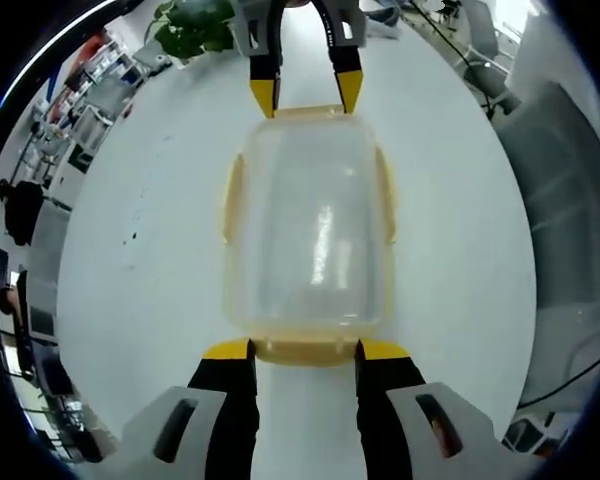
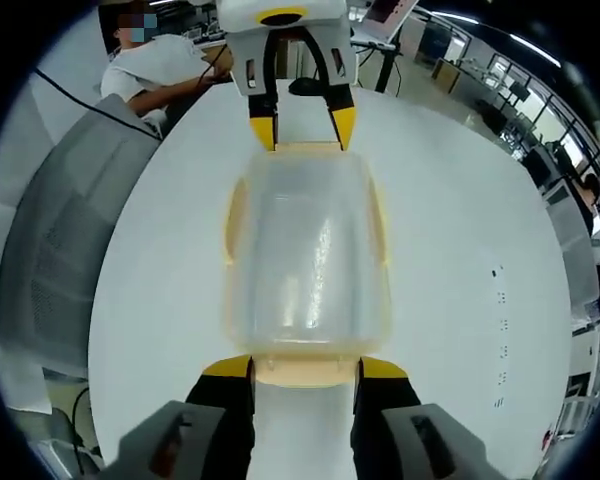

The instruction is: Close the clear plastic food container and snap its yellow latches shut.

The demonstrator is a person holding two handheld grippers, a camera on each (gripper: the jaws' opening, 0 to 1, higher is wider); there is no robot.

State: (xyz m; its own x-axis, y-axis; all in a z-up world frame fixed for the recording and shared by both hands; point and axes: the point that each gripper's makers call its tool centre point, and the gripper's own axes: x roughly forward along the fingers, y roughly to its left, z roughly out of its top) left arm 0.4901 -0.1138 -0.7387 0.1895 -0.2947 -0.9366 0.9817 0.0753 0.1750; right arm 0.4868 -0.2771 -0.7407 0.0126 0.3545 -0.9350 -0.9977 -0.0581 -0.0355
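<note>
Left gripper (image 1: 305,349), right gripper (image 2: 305,367) — facing each other, jaws parted.

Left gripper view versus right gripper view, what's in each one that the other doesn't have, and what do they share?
Left gripper view alone: a potted plant past the table's far edge, and shelving at the upper left.

Right gripper view alone: a seated person in a white shirt at the table's far edge, and a grey chair back on the left.

Shared: the clear container with its lid on, lying on the white round table, with the left gripper straddling one yellow end latch and the right gripper straddling the opposite one, jaws spread.
</note>
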